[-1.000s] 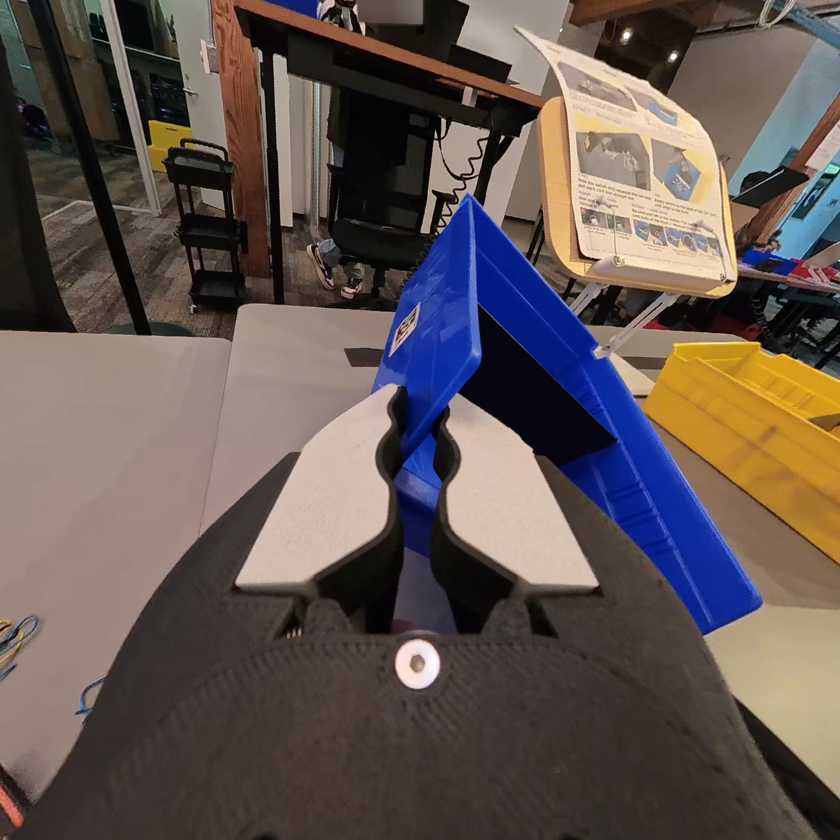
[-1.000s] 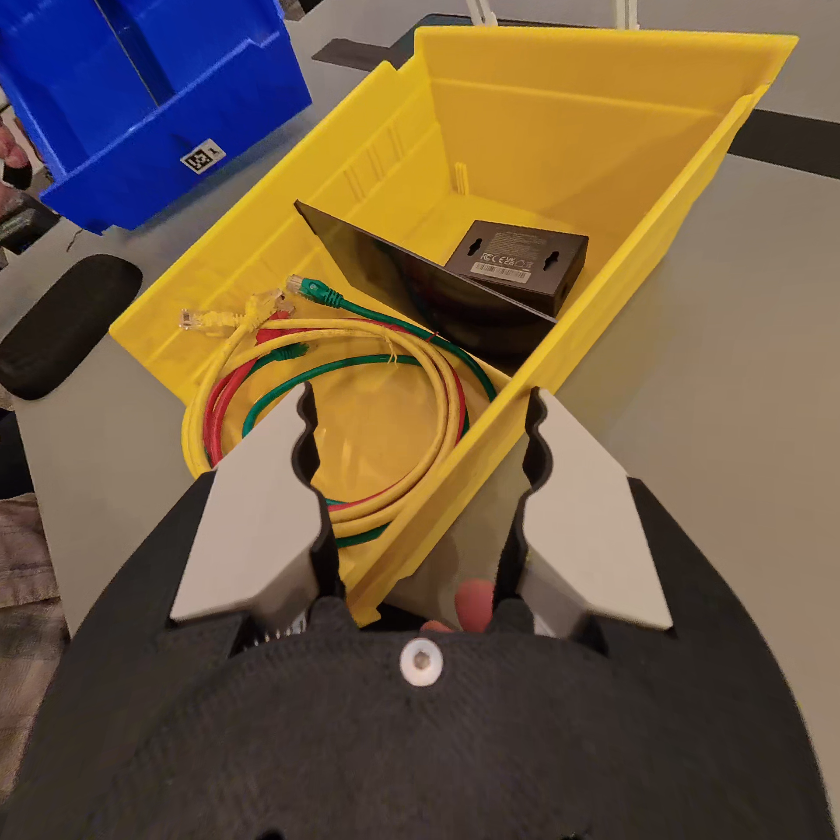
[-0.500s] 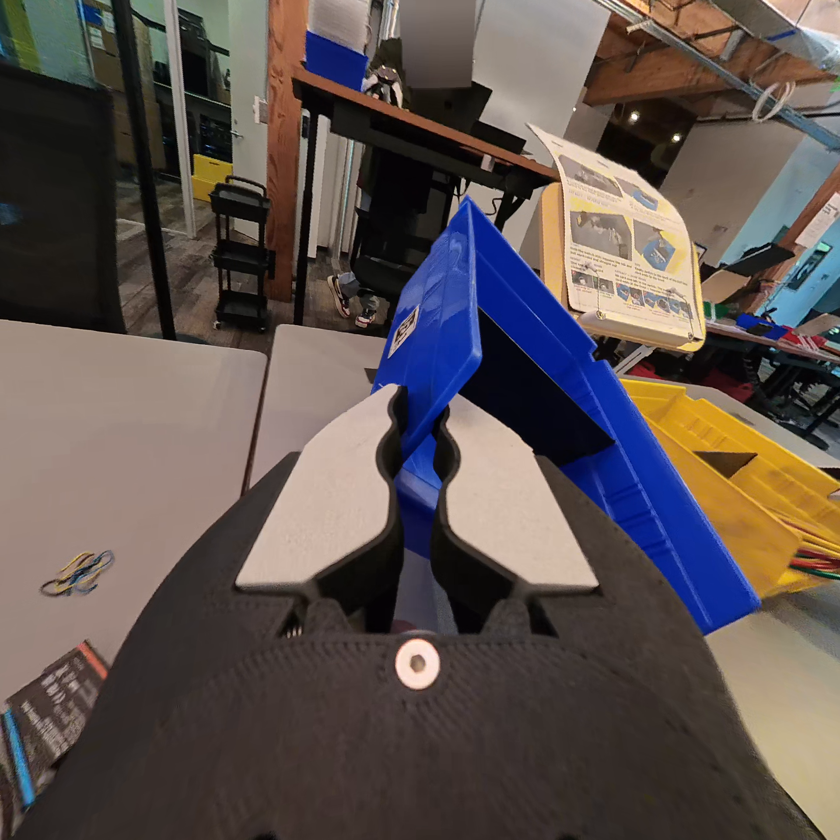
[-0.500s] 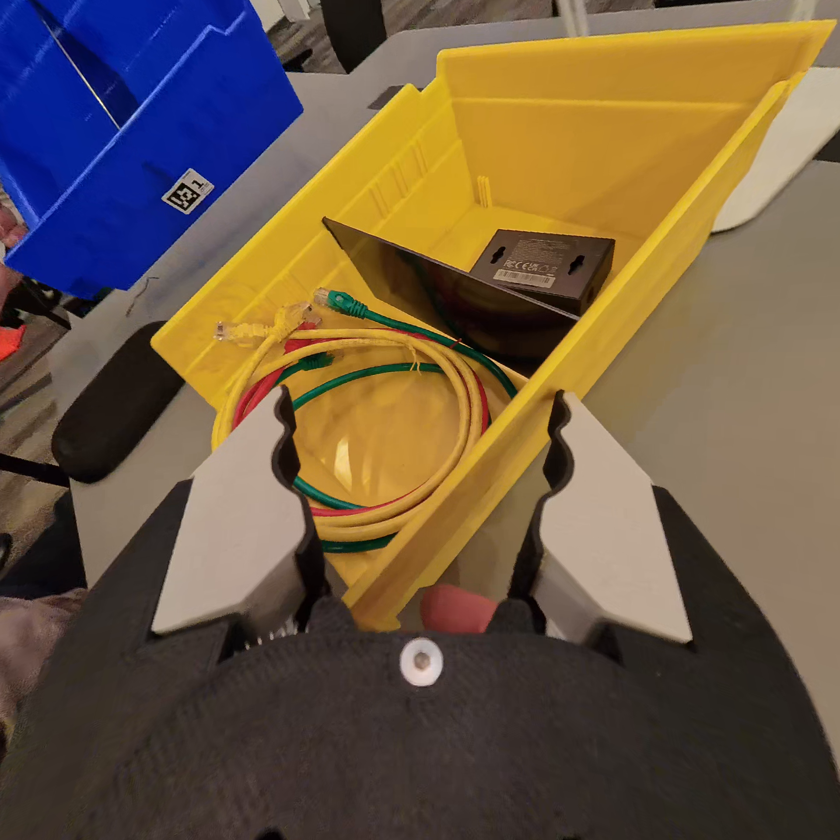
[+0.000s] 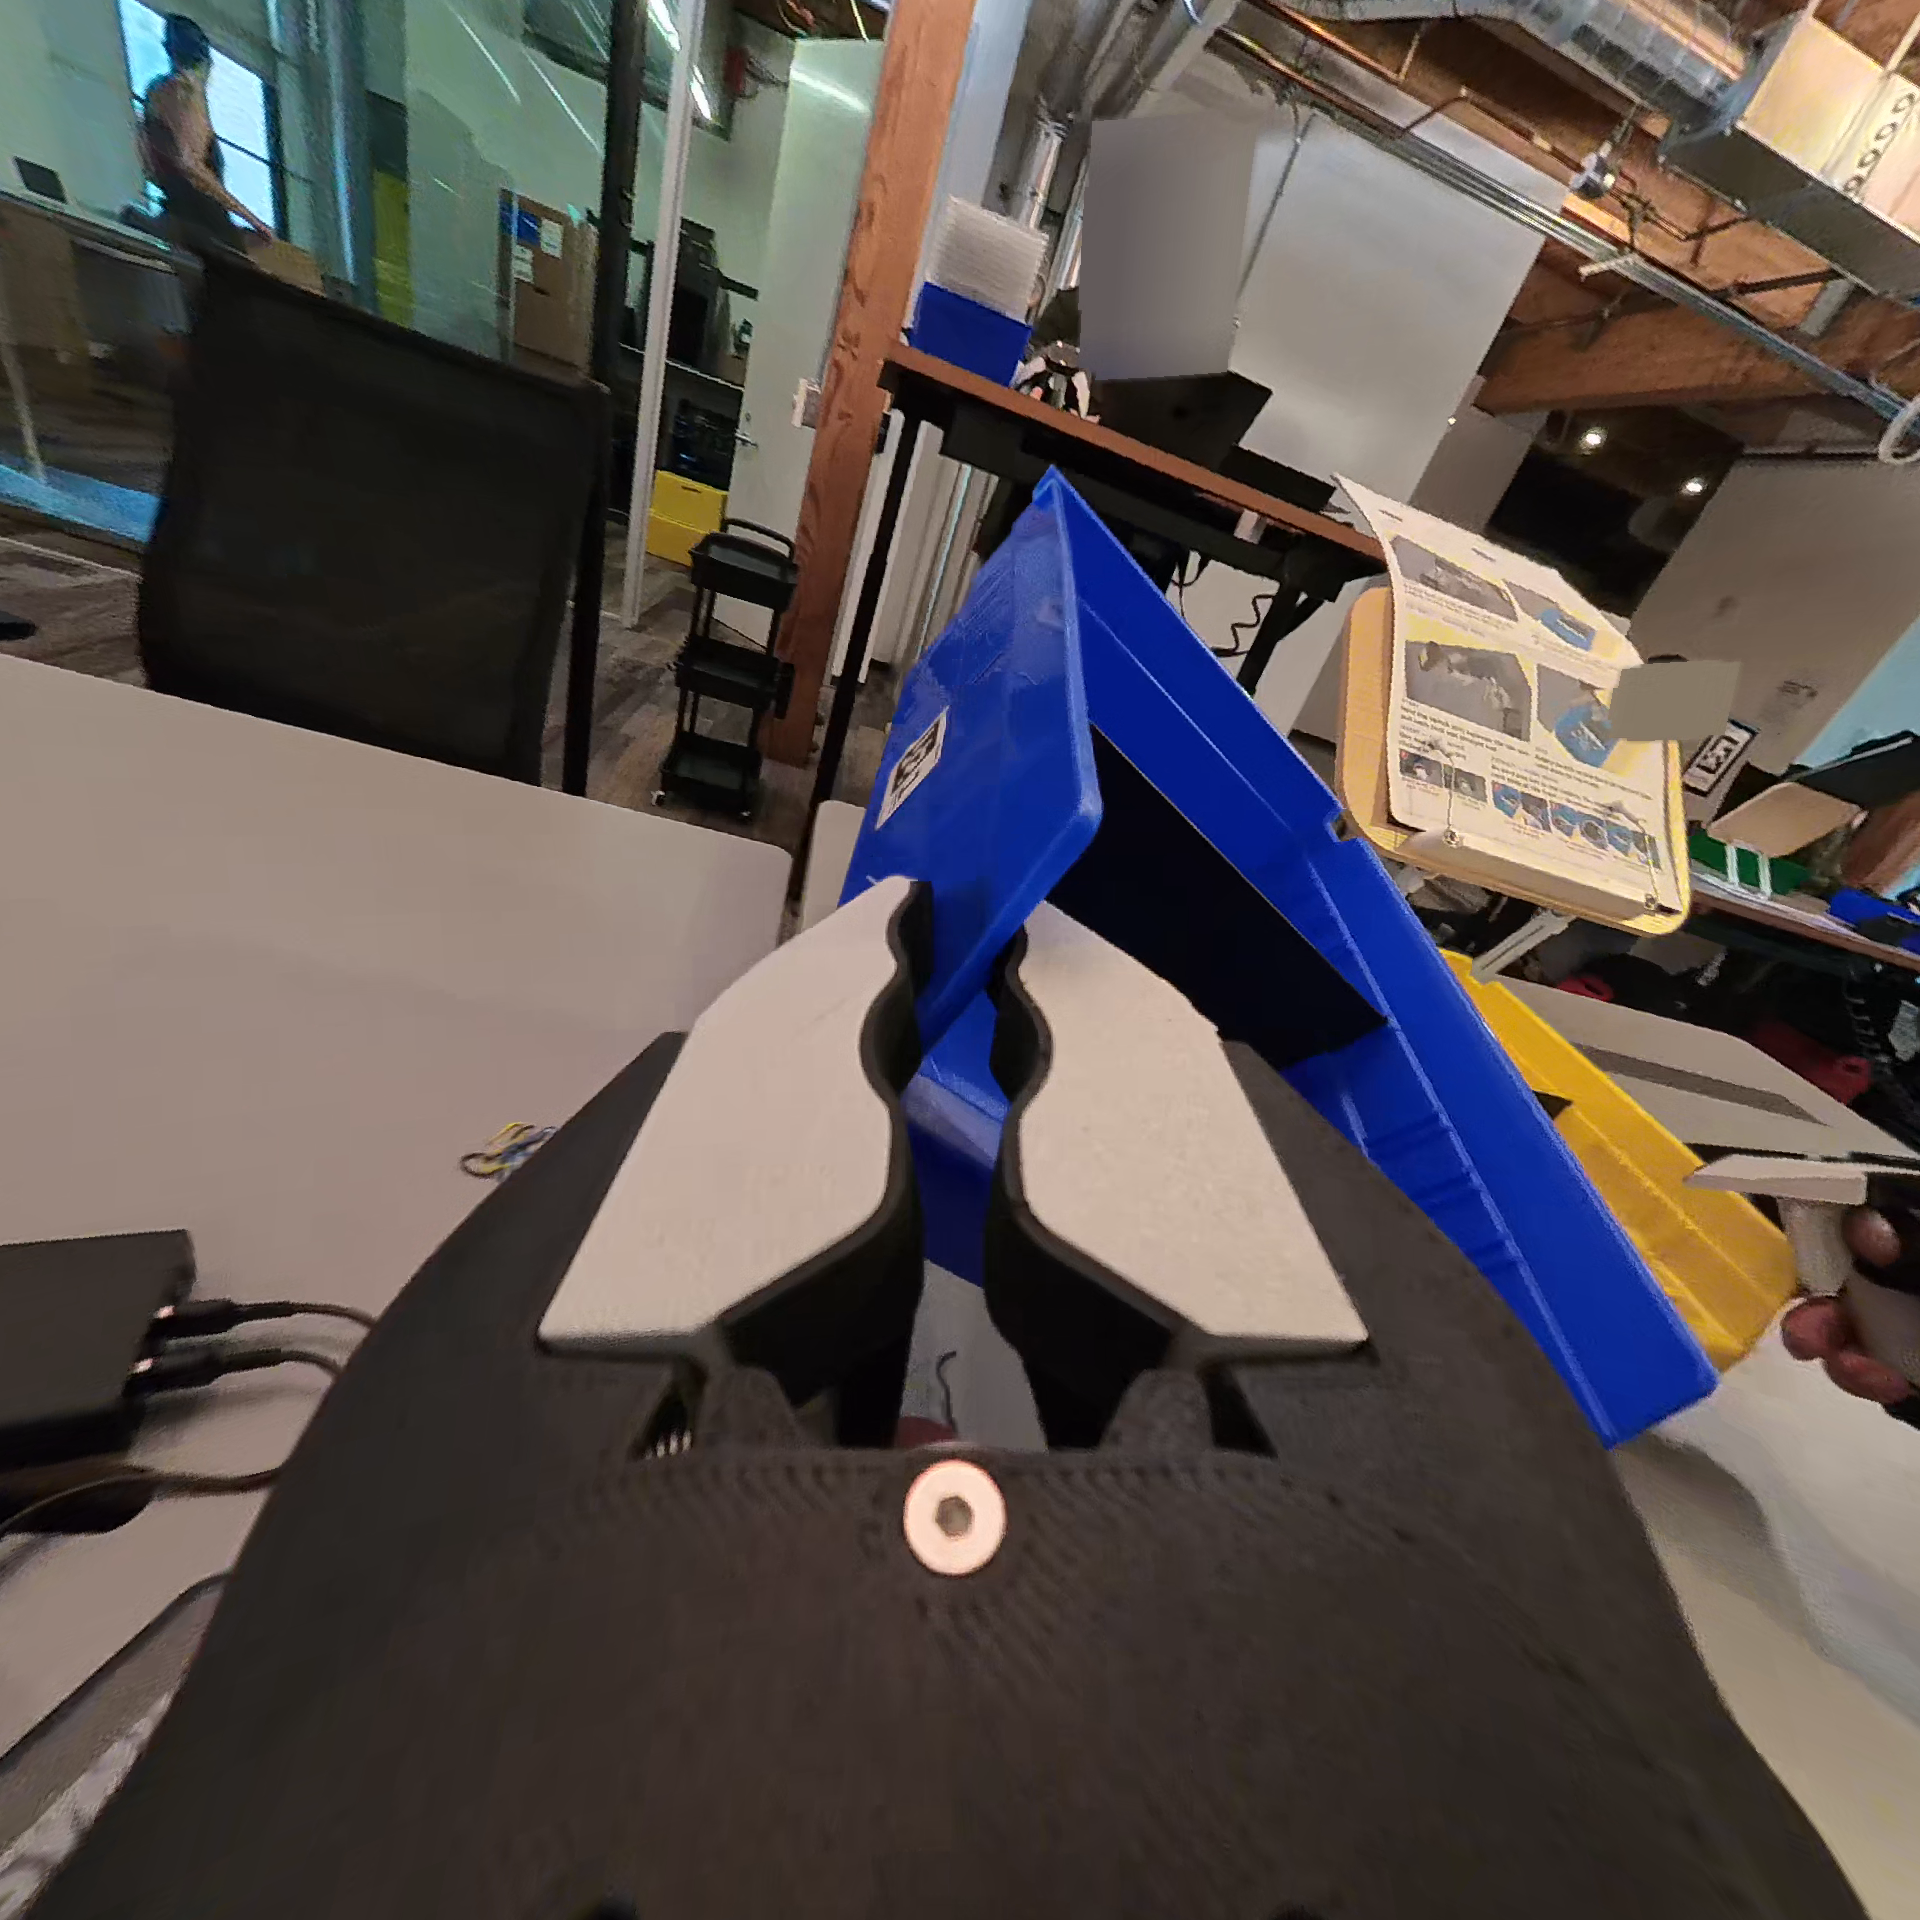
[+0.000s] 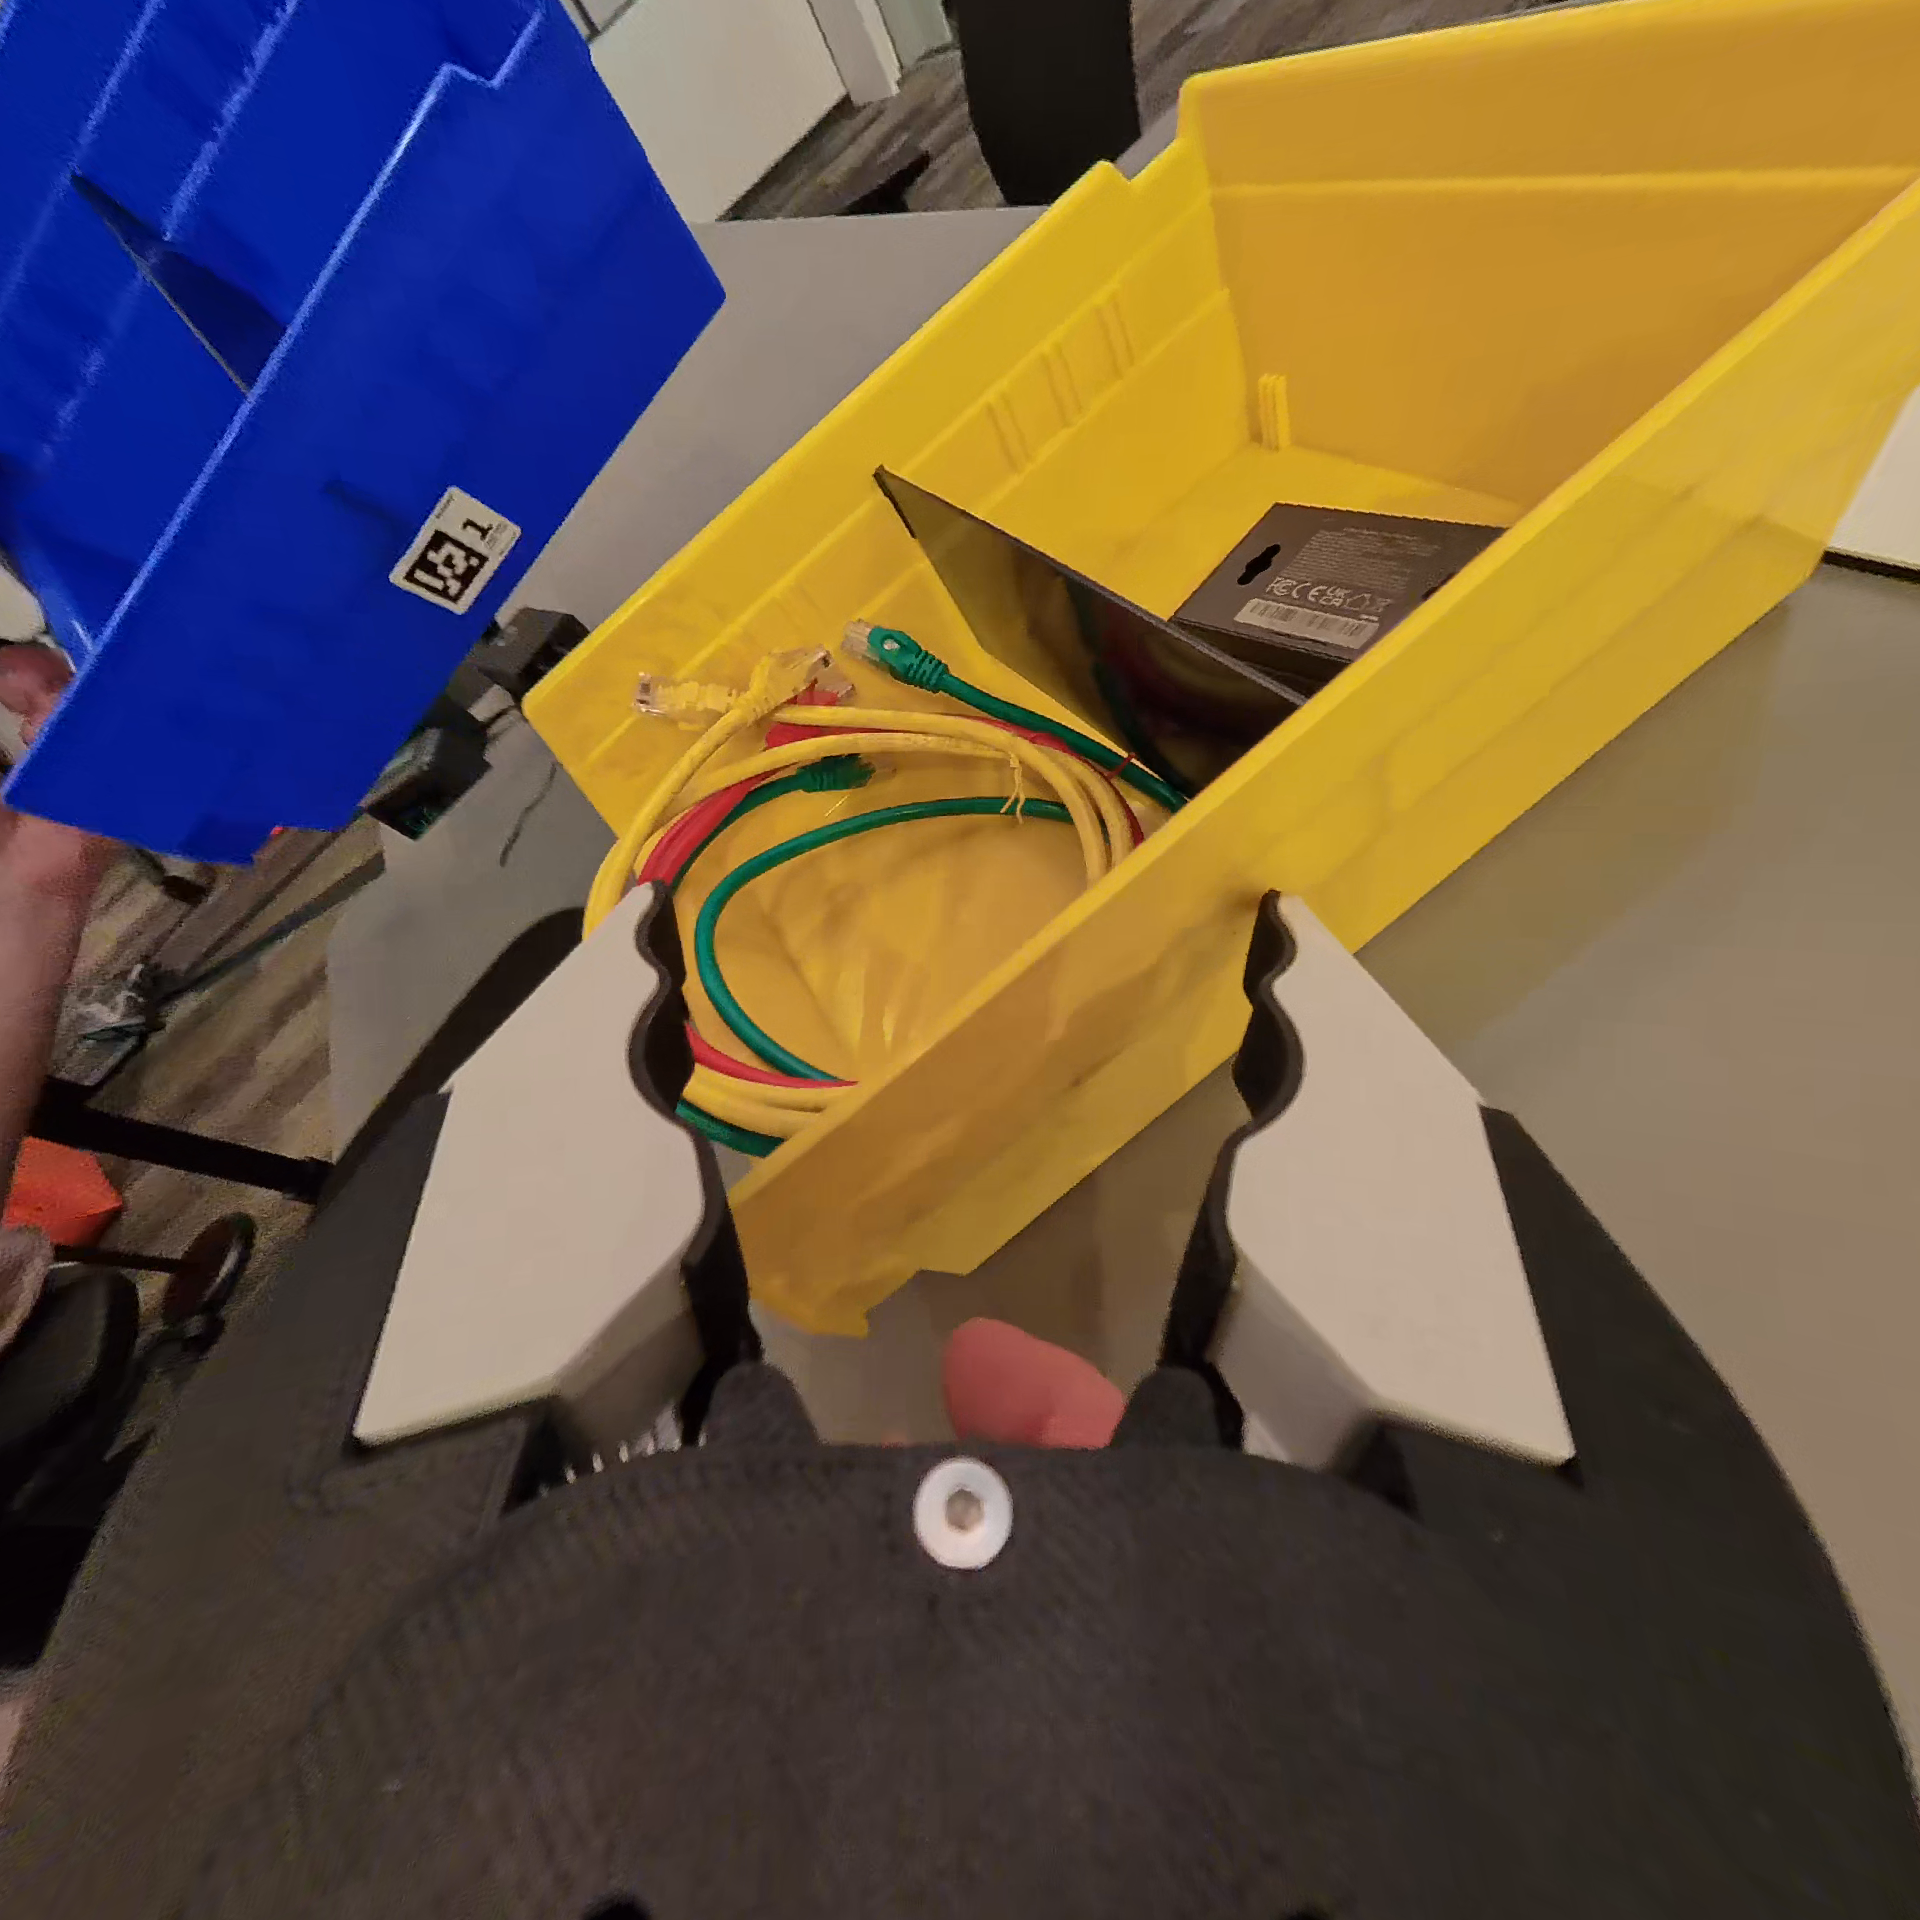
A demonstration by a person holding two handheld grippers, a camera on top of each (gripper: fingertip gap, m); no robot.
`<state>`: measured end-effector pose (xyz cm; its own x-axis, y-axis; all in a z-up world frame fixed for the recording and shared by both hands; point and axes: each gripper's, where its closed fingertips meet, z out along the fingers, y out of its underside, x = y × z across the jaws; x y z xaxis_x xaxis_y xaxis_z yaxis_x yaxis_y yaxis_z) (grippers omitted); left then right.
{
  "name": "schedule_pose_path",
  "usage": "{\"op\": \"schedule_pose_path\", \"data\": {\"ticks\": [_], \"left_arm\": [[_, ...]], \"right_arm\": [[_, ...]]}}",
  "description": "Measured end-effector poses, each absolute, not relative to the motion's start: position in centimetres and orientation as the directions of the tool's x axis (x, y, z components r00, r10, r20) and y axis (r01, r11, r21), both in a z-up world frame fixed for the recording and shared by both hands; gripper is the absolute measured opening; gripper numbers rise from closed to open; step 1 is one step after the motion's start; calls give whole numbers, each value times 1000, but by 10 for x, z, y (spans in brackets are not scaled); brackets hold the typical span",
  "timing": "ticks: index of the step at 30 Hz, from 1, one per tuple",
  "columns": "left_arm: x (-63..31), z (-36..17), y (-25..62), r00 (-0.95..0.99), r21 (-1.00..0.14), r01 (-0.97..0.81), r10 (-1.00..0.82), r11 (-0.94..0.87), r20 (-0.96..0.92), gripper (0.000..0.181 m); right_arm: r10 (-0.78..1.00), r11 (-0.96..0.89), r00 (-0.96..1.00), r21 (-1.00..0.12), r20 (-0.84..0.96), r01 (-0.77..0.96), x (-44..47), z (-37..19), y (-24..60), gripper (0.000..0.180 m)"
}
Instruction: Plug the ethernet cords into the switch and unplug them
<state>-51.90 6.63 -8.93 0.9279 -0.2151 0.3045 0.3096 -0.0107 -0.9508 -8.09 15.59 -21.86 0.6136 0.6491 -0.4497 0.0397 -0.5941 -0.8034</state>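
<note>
My left gripper is clamped on the blue bin; my right gripper, jaws apart, is nearer the cords in the yellow bin, switch beyond them.

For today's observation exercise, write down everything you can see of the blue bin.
The blue bin looks like moulded hard plastic, long and open-topped, with ribbed side walls and a dark divider panel inside. A small black-and-white coded sticker sits on its end wall. It is lifted and tilted, clamped at its end wall by the left gripper, whose fingers are shut on it. In the right wrist view it hangs left of the yellow bin, apart from it.
</note>
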Motion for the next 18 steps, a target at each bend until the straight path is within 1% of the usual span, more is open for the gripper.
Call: {"op": "schedule_pose_path", "data": {"ticks": [1, 13, 18], "left_arm": [[-524, -88, 62, 930, -951, 309, -207, -3, 303, 10], [-563, -82, 30, 946, -952, 302, -132, 38, 295, 9], [-570, -75, 25, 948, -951, 305, -120, 59, 296, 9]], "right_arm": [[652, -597, 604, -802, -458, 37, -91, -218, 159, 107], [664, -619, 532, -786, -526, -5, -193, -221, 198, 106], [671, -635, 501, -773, -547, 7, -231, -226, 202, 105]]}}
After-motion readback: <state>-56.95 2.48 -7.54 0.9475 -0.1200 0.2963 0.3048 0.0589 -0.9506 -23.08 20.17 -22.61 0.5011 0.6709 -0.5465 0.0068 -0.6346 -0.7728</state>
